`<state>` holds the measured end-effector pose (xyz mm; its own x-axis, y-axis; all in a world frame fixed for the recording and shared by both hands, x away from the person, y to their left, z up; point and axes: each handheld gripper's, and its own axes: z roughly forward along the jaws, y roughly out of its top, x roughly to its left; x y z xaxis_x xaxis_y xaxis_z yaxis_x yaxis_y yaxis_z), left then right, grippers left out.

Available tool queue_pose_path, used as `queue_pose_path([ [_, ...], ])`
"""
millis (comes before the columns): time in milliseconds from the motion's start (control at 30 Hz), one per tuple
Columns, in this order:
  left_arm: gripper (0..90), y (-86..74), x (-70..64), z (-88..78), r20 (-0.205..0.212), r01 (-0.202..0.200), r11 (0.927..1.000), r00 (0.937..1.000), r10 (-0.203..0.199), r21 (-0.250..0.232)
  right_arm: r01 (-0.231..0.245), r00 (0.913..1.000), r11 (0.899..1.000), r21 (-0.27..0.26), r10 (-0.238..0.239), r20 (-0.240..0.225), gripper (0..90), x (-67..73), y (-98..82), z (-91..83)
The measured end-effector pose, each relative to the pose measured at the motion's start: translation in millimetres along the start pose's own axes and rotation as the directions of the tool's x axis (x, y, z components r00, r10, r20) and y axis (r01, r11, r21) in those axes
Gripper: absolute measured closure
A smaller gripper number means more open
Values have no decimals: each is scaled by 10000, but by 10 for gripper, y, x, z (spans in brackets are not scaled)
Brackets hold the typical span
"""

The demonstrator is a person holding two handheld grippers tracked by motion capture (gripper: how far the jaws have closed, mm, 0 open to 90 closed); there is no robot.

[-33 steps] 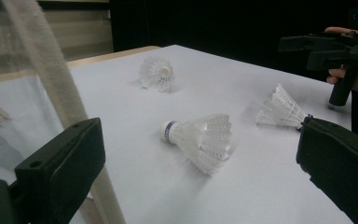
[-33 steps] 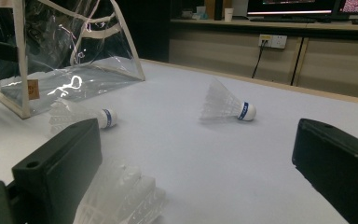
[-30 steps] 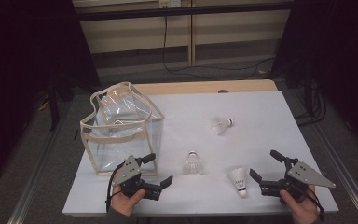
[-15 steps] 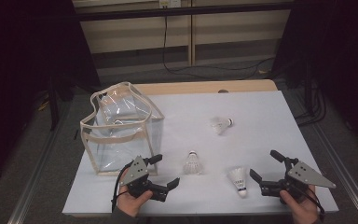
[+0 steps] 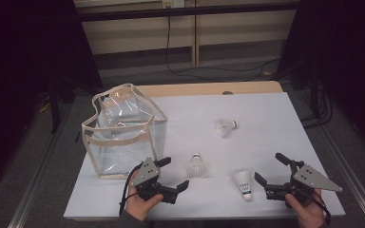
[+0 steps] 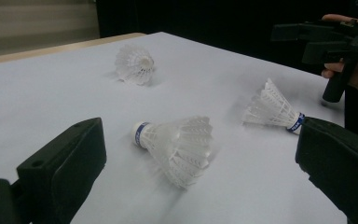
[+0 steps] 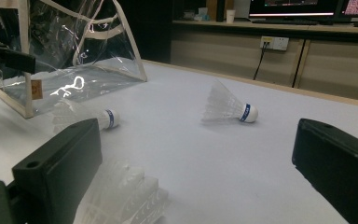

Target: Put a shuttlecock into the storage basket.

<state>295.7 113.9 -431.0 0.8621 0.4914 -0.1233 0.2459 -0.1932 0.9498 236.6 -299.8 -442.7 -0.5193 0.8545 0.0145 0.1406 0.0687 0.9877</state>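
While both grippers sit low at the near edge of the white tabletop [image 5: 275, 114], three white feathered shuttlecocks with blue-banded cork tips lie loose on it, and a clear plastic tote bag with cream trim and handles [image 5: 123, 130] stands upright at the left, mouth open to the ceiling, which suggests it is there to take them.

The left gripper [image 5: 173, 175] has its black fingers [image 6: 65, 163] spread wide, and its own view shows why: the middle shuttlecock [image 6: 177, 142] lies on its side squarely between them, cork toward the left finger and skirt fanned toward the camera, so the span looks set to clear the feathers before closing. In the high view that same shuttlecock [image 5: 196, 166] sits just ahead of the fingers, near the bag's front corner, making it the shortest carry.

The right gripper [image 5: 268, 171] is likewise open wide and holds nothing. The near-right shuttlecock [image 5: 243, 183] lies just beside its left finger, cork toward the table edge; in the right gripper view its feathers [image 7: 121, 196] blur close under that finger. The third shuttlecock [image 5: 225, 127] rests well apart, farther back, on its side.

My reading is that the left hand is lining up the first pick while the right waits beside its own.
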Motion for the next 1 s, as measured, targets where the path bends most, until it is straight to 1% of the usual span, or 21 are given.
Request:
queue_pose_path([
  [67,18,3,0,20,-69,-39,10000,10000,39,80,7,10000,10000,-2,-7,5,12,1,0,0],
  [133,18,2,-4,49,-150,45,9999,9999,-43,156,-28,10000,10000,-7,28,5,12,1,1,-3],
  [200,17,3,3,69,-220,-3,9995,9998,10,322,-21,10000,10000,-10,21,4,12,0,2,-4],
  [300,18,5,-2,98,-295,45,9991,9996,-32,421,-38,10000,10000,-38,38,28,12,1,2,-4],
  [367,21,8,1,109,-495,-8,9985,9988,35,545,-12,10000,10000,-29,12,32,12,-1,3,-6],
  [433,24,12,5,118,-668,40,9982,9978,0,597,-16,10000,10000,-35,16,30,12,-1,5,-9],
  [467,25,12,5,124,-694,88,9981,9976,-46,612,-15,10000,10000,-42,15,27,12,-1,5,-8],
  [633,30,22,-2,155,-729,27,9973,9973,27,738,8,10000,10000,-59,-8,44,12,-3,4,-7],
  [700,31,27,-11,175,-743,65,9971,9972,-9,753,20,10000,10000,-67,-20,47,11,-5,5,-6],
  [800,36,28,-15,194,-779,57,9960,9970,13,894,-12,10000,10000,-74,12,34,11,0,7,-7],
  [833,38,29,-11,199,-807,-3,9955,9967,80,944,-23,10000,10000,-86,23,23,11,2,8,-7],
  [933,39,31,-19,222,-838,68,9954,9965,13,958,0,10000,10000,-77,0,42,11,-1,7,-8],
  [1000,41,35,-27,236,-890,-17,9943,9960,113,1068,-11,10000,10000,-95,11,29,11,0,8,-8],
])
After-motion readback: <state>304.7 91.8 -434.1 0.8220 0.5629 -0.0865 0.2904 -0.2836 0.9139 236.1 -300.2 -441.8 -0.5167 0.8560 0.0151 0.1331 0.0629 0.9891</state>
